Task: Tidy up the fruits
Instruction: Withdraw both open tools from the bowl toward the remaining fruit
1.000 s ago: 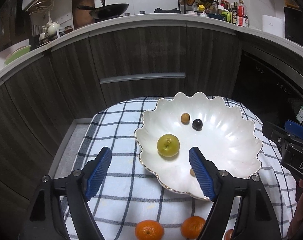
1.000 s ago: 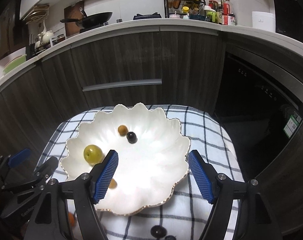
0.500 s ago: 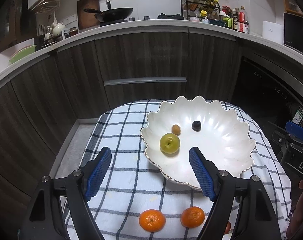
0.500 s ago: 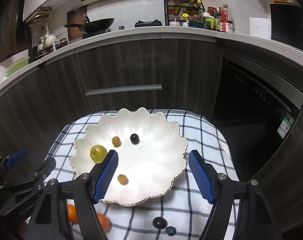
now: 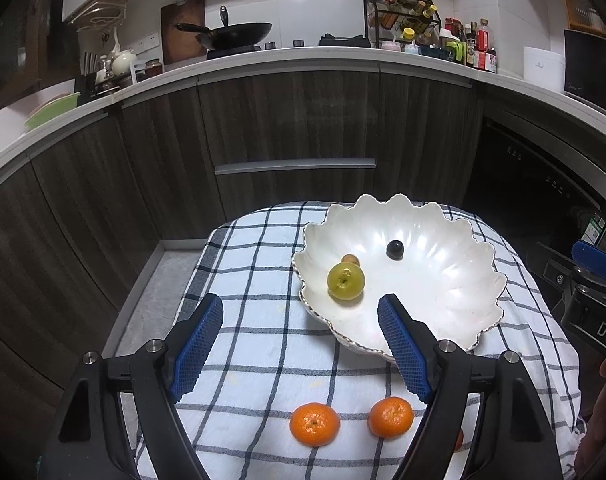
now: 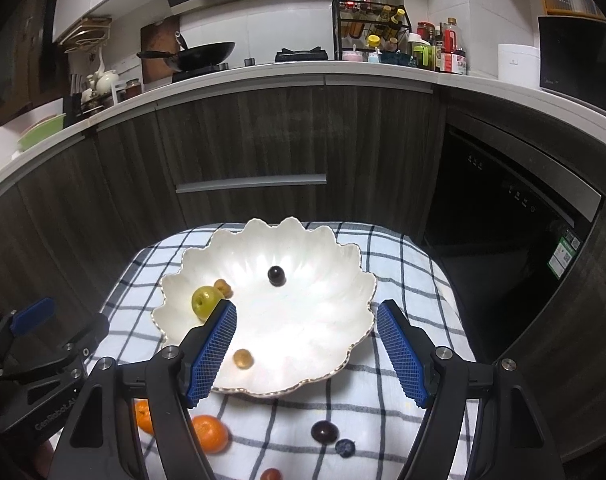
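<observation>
Checked cloth (image 5: 263,344): mandarins (image 5: 314,424) below open left tool (image 5: 301,344)

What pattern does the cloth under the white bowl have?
The cloth is white with dark checked lines, clearest in the left wrist view.

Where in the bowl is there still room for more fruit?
The white bowl is bare across its right half, from the dark grape to the right rim. Its left side is crowded: green fruit, two small brown fruits.
</observation>
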Available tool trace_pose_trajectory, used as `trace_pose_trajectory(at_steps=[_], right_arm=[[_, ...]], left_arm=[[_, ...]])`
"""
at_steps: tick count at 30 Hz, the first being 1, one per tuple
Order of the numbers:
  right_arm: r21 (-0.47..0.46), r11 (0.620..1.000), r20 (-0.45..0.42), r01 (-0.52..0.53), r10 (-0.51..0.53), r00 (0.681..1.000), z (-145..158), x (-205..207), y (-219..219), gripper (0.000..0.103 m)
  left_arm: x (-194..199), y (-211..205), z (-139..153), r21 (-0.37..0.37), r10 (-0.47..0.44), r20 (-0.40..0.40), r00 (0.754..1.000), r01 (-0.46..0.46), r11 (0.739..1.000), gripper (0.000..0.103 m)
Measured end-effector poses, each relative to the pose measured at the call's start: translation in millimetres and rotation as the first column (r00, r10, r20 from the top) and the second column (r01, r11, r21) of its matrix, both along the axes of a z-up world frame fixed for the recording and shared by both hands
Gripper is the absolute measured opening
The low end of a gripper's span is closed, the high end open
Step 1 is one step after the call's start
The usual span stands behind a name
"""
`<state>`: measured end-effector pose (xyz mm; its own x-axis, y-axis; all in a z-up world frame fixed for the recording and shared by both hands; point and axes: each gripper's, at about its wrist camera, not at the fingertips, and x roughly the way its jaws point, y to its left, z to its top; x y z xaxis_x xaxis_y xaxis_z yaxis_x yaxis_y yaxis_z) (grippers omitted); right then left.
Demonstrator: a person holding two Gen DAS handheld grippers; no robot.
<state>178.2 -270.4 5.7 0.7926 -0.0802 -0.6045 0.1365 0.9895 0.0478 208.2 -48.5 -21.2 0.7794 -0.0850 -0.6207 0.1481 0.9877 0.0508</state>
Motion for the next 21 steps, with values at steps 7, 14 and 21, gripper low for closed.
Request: trace_pose_trajectory(at_steps=[7, 14, 21], right_arm=[[-0.010, 1.000, 0.004, -0.009, 0.009, 1.000, 1.9, -6.9, 6.2, 0.074], [-0.015, 1.000, 0.001, -0.013, 0.013, 1.000, 1.7, -14.7, 11.3, 0.074], [-0.019, 1.000, -0.004, -0.017, 0.017, 1.000, 0.3, -22.8, 15.6, 0.074]], left_arm=[[-8.1, 5.9, 1.7, 0.002, 0.006, 0.006, 1.000, -0.006, 1.000, 0.080], [-16.7, 10.6, 2.3, 0.004, 0.008, 0.011, 1.000, -0.008, 1.000, 0.080], [-18.1, 11.7, 1.8, 0.004, 0.007, 0.010, 1.000, -0.007, 1.000, 0.080]])
